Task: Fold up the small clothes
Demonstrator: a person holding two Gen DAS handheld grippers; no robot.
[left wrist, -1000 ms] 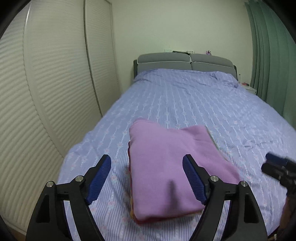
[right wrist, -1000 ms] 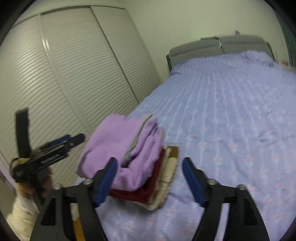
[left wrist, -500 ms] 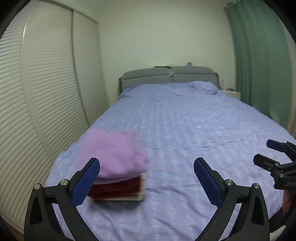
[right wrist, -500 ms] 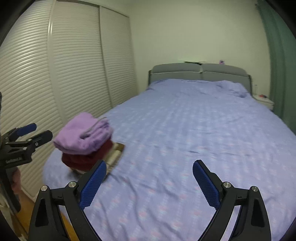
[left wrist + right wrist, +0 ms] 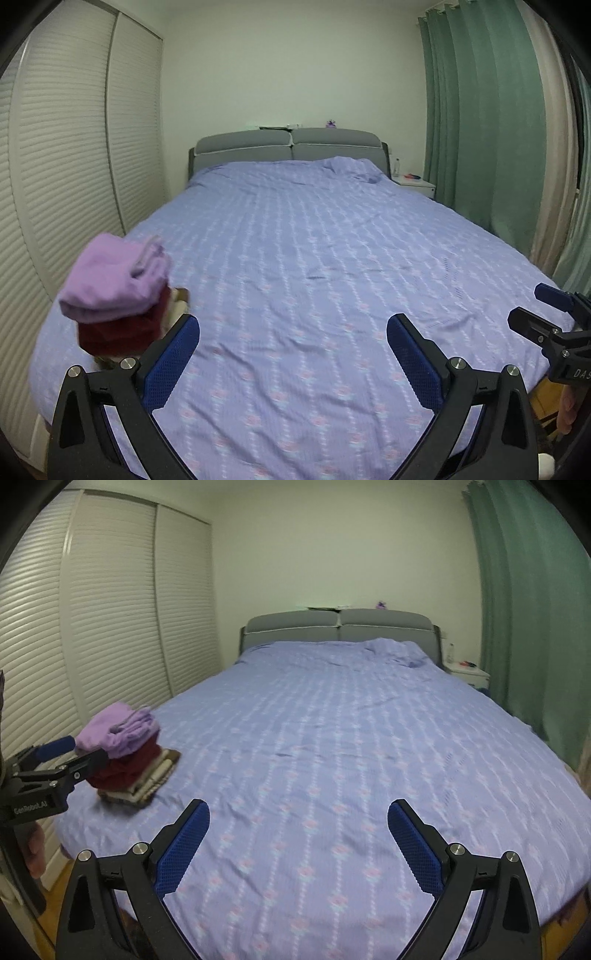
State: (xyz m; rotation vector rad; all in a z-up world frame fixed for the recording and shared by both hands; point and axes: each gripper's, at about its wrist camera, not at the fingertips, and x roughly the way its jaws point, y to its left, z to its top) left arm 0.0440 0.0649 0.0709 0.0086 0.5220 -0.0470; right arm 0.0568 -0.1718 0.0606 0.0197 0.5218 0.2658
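- No box, basket or other container shows in either view; the folded clothes sit straight on the bed (image 5: 314, 258).
- The stack of folded clothes (image 5: 118, 295) rests near the bed's foot corner on the wardrobe side: a lilac garment (image 5: 110, 280) on top, a dark red garment (image 5: 118, 332) under it, and beige and brown folded pieces (image 5: 147, 788) at the bottom.
- The left gripper (image 5: 293, 339) has its jaws spread wide after just opening, with only bedsheet between the blue pads; it grasps nothing and stands apart from the stack.
- The right gripper (image 5: 298, 821) is likewise released, its jaws having just opened further, nothing between them.
- In the right wrist view the left gripper appears at the left edge, in front of the stack, with part of a hand (image 5: 35, 853) below it.
- The bed carries a lavender patterned sheet (image 5: 351, 738), slightly creased, and a grey padded headboard (image 5: 288, 147).
- A louvred white wardrobe (image 5: 74, 166) lines one side; green curtains (image 5: 480, 129) hang on the other, by a small white nightstand (image 5: 417, 186).
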